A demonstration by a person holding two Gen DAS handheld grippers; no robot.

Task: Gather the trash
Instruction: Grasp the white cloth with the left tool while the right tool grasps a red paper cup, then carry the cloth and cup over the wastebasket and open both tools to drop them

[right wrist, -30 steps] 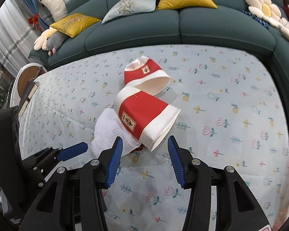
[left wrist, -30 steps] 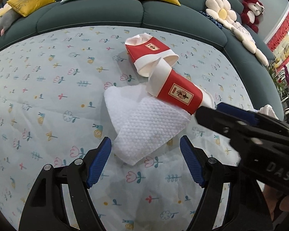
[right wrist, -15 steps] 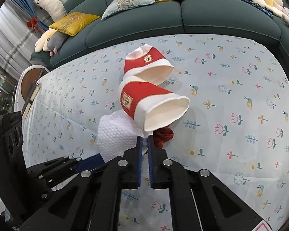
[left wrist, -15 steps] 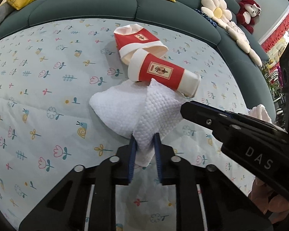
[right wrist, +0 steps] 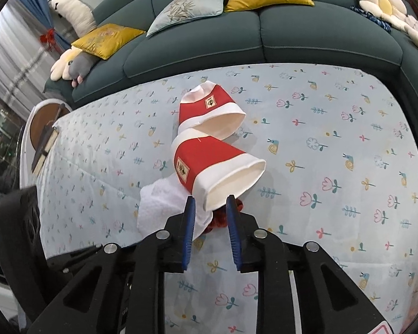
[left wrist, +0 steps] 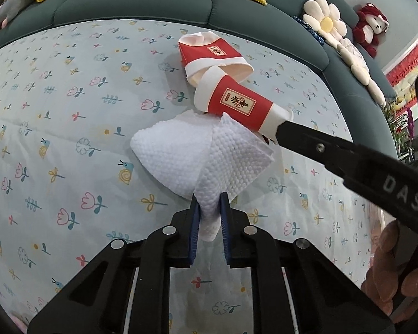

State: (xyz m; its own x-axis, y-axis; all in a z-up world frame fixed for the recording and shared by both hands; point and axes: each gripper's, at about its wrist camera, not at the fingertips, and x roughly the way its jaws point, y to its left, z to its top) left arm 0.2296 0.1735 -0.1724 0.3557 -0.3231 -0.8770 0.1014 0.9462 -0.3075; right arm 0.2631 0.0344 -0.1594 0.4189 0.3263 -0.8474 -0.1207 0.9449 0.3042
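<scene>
Two red-and-white paper cups lie on their sides on the flowered sheet [left wrist: 69,128], the near cup [left wrist: 237,103] resting its base against the far cup [left wrist: 209,53]. A white textured tissue [left wrist: 175,156] lies just in front of them. My left gripper [left wrist: 210,208] is shut on the tissue's near corner, which is bunched up between the blue pads. My right gripper [right wrist: 210,203] is at the near cup's [right wrist: 209,164] mouth; its jaws are opening, with the lower rim between them. A crumpled red scrap [right wrist: 223,220] shows under that cup.
A dark teal sofa [right wrist: 292,36] curves round the back with yellow and pale cushions, a daisy cushion [left wrist: 324,23] and a red plush toy [left wrist: 372,25]. A round side table [right wrist: 41,122] stands at the left. A hand [left wrist: 390,264] holds the right gripper.
My left jaws closed on the tissue's corner and gathered it up. My right jaws shut at the near cup's mouth, then parted again. The near cup shifted slightly.
</scene>
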